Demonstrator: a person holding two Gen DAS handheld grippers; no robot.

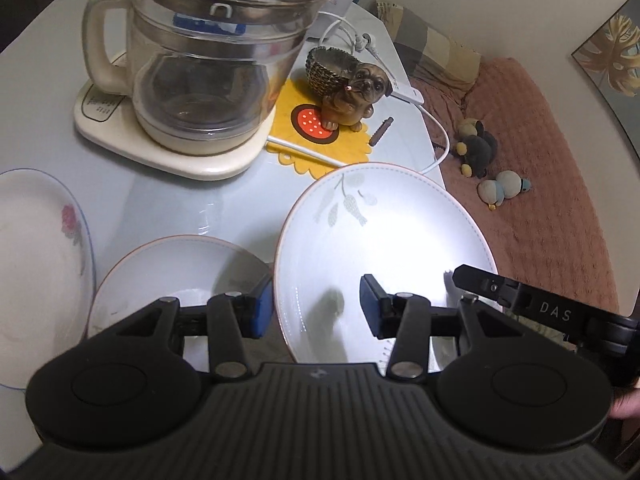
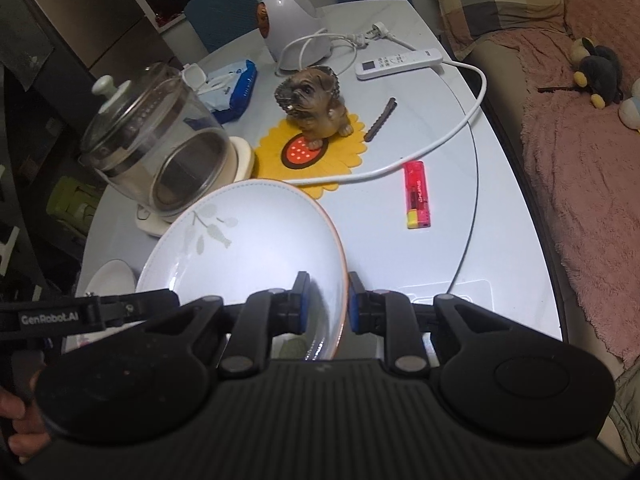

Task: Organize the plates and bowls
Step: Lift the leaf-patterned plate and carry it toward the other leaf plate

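A white leaf-pattern plate (image 1: 384,248) with a thin orange rim is held tilted above the table. My right gripper (image 2: 325,306) is shut on its rim, one pad inside and one outside; the plate (image 2: 248,240) fills the lower middle of the right wrist view. My left gripper (image 1: 314,306) is open, its left pad over a white bowl (image 1: 176,272) and its right pad over the held plate. A white plate with a pink flower (image 1: 36,264) lies at the left edge.
A glass kettle (image 1: 208,60) on a cream base stands behind the dishes. A dog figurine (image 2: 312,100) sits on a yellow mat (image 2: 316,152). A red lighter (image 2: 417,194), a white cable (image 2: 460,124) and a remote (image 2: 400,63) lie on the table. A pink sofa (image 2: 580,160) is to the right.
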